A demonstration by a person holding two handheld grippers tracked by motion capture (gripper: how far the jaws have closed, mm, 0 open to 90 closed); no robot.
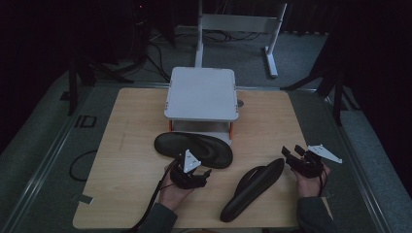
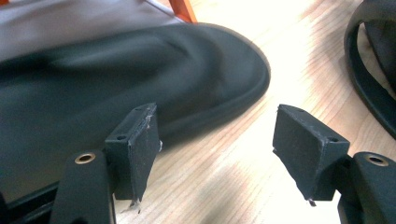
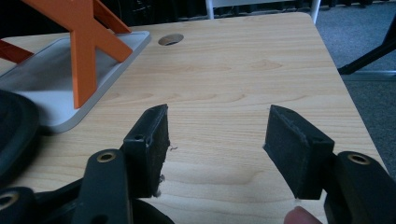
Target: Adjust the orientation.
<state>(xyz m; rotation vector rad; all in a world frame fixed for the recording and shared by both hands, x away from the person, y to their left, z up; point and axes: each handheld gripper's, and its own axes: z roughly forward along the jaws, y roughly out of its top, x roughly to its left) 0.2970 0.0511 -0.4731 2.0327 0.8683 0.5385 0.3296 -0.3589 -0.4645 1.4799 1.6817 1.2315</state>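
Both sets of jaws are spread wide with nothing between them. The left gripper has its jaws apart right at the rounded end of a black sandal — in the left gripper view its left pad sits in front of the sole's edge, but I can't tell if it's actually touching. Bare wood shows in the gap between the jaws.

The right gripper is also open, hovering over plain bench with nothing in the gap. A fingertip peeks in at the bottom of that view.

From the high view, the left gripper sits just at the near edge of the first sandal, which lies crosswise in front of a white stand with orange legs. The second sandal — straps showing — lies diagonally between the two hands, well apart from the right gripper near the bench's right edge. There's a round hole in the bench just beside the stand's base plate.
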